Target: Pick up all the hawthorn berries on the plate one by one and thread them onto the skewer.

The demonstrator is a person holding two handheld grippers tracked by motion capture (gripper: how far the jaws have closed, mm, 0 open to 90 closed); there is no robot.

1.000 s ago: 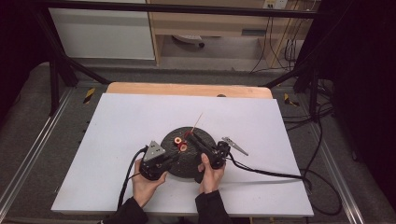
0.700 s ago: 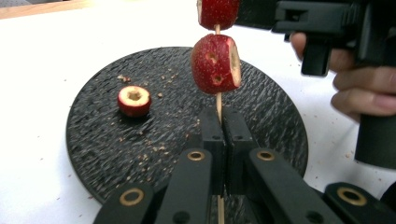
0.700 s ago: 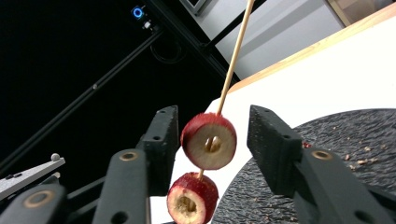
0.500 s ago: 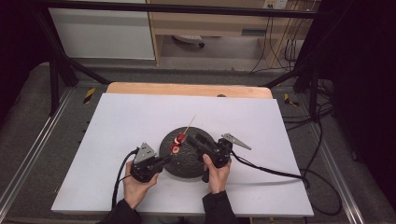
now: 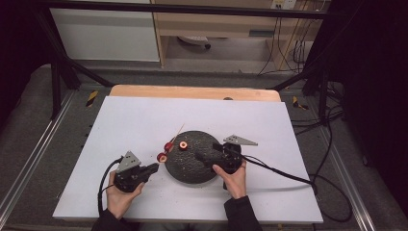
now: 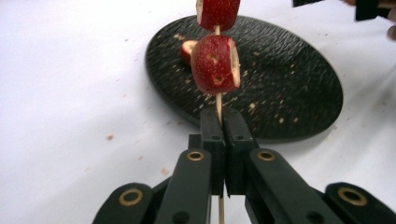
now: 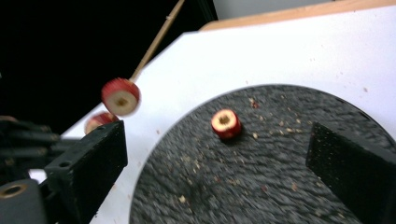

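A thin wooden skewer (image 6: 218, 100) carries two red fruit slices (image 6: 215, 65), and my left gripper (image 6: 223, 114) is shut on its lower end. In the high view that left gripper (image 5: 154, 167) sits just left of the black round plate (image 5: 192, 168), and the skewer (image 5: 177, 132) slants up and right with the slices (image 5: 162, 157) over the plate's left edge. A third red slice (image 5: 183, 145) lies on the plate's far left part. My right gripper (image 5: 200, 156) hovers open over the plate. Its view shows the lone slice (image 7: 226, 124) ahead between the fingers (image 7: 88, 158).
The plate (image 7: 280, 186), strewn with pale crumbs, stands on a white sheet (image 5: 134, 120) covering a wooden table (image 5: 192, 92). A black cable (image 5: 284, 173) trails right from the right gripper. The sheet is bare to the left, back and right.
My left gripper has drawn back to the left, off the plate, taking the skewer and its two slices along. One slice stays on the plate. The right gripper shifted slightly right.
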